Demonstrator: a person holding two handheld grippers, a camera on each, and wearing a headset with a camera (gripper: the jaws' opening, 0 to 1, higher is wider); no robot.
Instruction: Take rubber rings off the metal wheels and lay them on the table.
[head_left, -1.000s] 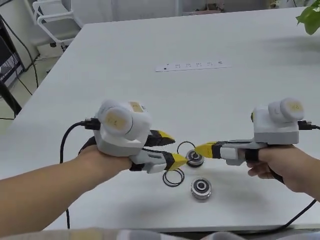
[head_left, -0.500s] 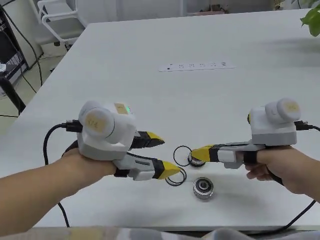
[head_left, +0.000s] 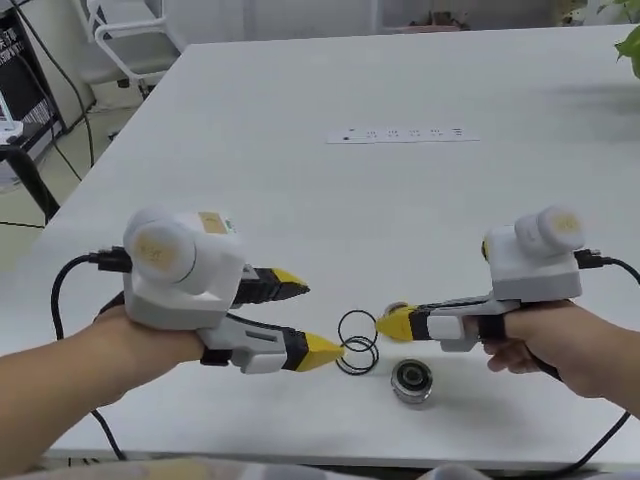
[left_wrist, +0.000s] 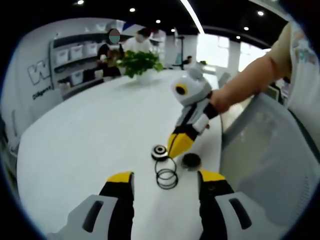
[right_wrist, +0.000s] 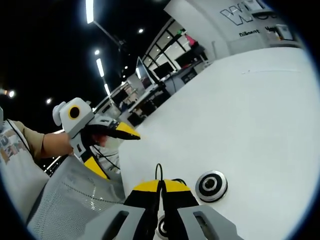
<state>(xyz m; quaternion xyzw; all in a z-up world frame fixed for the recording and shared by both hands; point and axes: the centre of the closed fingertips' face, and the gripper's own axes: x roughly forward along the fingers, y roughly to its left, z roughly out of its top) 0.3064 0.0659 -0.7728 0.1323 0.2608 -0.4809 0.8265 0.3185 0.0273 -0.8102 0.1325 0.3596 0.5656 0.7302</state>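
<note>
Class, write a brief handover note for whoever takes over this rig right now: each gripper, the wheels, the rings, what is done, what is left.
Left gripper: open, holding nothing, tips beside the rings.
Right gripper: shut, tips right by one metal wheel; no visible grip on anything.
The other wheel lies nearer the table's front edge.
Done: at least two rubber rings lie loose on the table.
Left: check both wheels for rings; I cannot tell from these views.

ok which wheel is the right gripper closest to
The farther wheel, at the tips of the right gripper; the other wheel sits apart, nearer the table edge.
</note>
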